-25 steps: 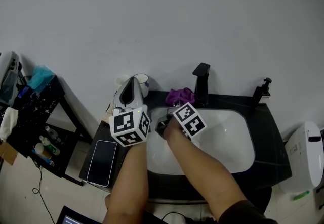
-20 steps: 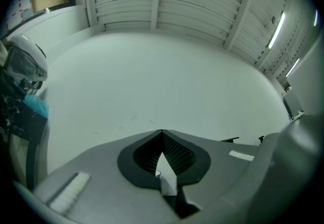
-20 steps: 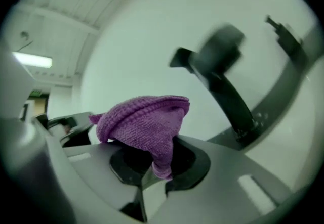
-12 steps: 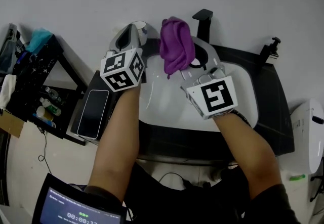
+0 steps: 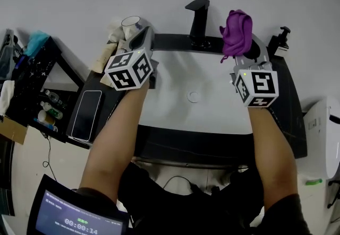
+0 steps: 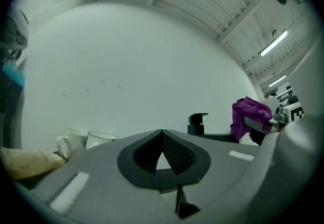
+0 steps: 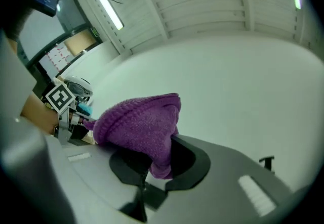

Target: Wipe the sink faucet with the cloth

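Two tools showed in the head view, one in each of my hands, over the white sink (image 5: 223, 114) set in the black desk (image 5: 212, 146). My left tool (image 5: 144, 35) sat at the basin's 10 o'clock, pointing toward a glass (image 5: 130, 22) just beyond it. My right tool (image 5: 247, 51) sat at the basin's 2 o'clock with the purple cloth (image 5: 237, 32) bunched up at its tip, raised clear of the desk. The black faucet (image 5: 198, 16) stood at the sink's 12 o'clock, apart from the cloth, which hung at its 3 o'clock. A soap dispenser (image 5: 279, 40) stood at the cloth's 3 o'clock, and a phone (image 5: 86, 114) lay at the sink's 9 o'clock.

From the left gripper view, my left tool (image 6: 162, 142) had its jaws brought together at the tips with nothing between them. Past it, the faucet (image 6: 197, 123) rose at 1 o'clock and the cloth (image 6: 249, 114) at 2 o'clock; a mug (image 6: 68, 143) and the glass (image 6: 101, 139) stood at 10 o'clock.

From the right gripper view, my right tool (image 7: 159, 160) was clamped on the cloth (image 7: 139, 127), whose knitted folds bulged out above and to the jaws' 10 o'clock.
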